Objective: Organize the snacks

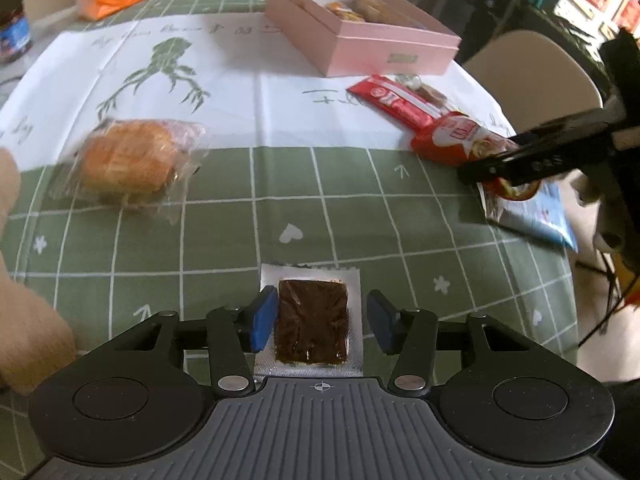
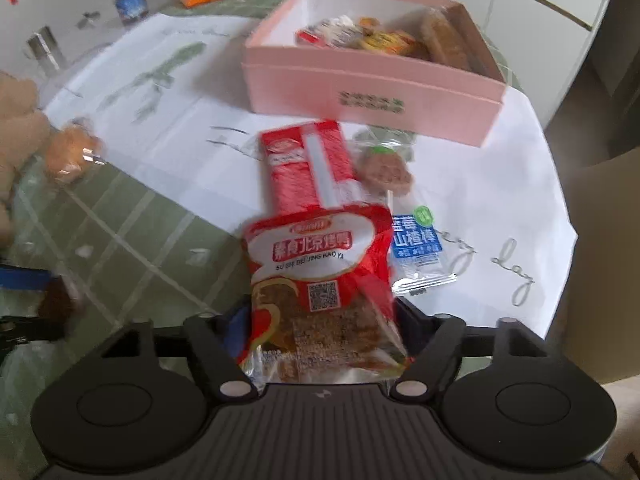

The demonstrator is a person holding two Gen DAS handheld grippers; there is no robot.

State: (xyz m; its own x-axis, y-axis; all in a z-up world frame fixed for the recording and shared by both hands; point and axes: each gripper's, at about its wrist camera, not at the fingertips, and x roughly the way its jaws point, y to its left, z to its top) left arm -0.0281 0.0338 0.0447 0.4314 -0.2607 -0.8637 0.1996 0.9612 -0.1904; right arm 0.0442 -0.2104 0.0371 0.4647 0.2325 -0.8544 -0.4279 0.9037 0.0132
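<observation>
The left gripper (image 1: 322,322) has its two blue pads (image 1: 264,320) part way open, one on each side of a little brown snack (image 1: 312,324) in a clear and silver wrapper. The left pad looks like it just touches the wrapper, and the right pad stands a bit apart, so the snack is between the pads but not squeezed yet. It lies flat on the green checked tablecloth (image 1: 400,220). The right gripper (image 2: 320,320) has a red snack bag (image 2: 320,280) between its fingers. The bag hides the pads, so I cannot tell if they press on it or only stand beside it. Just past the bag lie a long red packet (image 2: 308,164), a round treat on a stick (image 2: 384,170) and a small blue packet (image 2: 418,244), all on the white paper (image 2: 500,184). Behind them is the pink box (image 2: 372,92), open, with some snacks already inside. A wrapped bun (image 1: 128,160) sits off to the left, well apart from the box. I think this is the picking-up step, with both hands going for a snack at once. Next, the left pads need to close on the brown snack, and the right ones need a sure hold on the red bag. Then each snack has to go up, over the near wall of the box, and down inside.
</observation>
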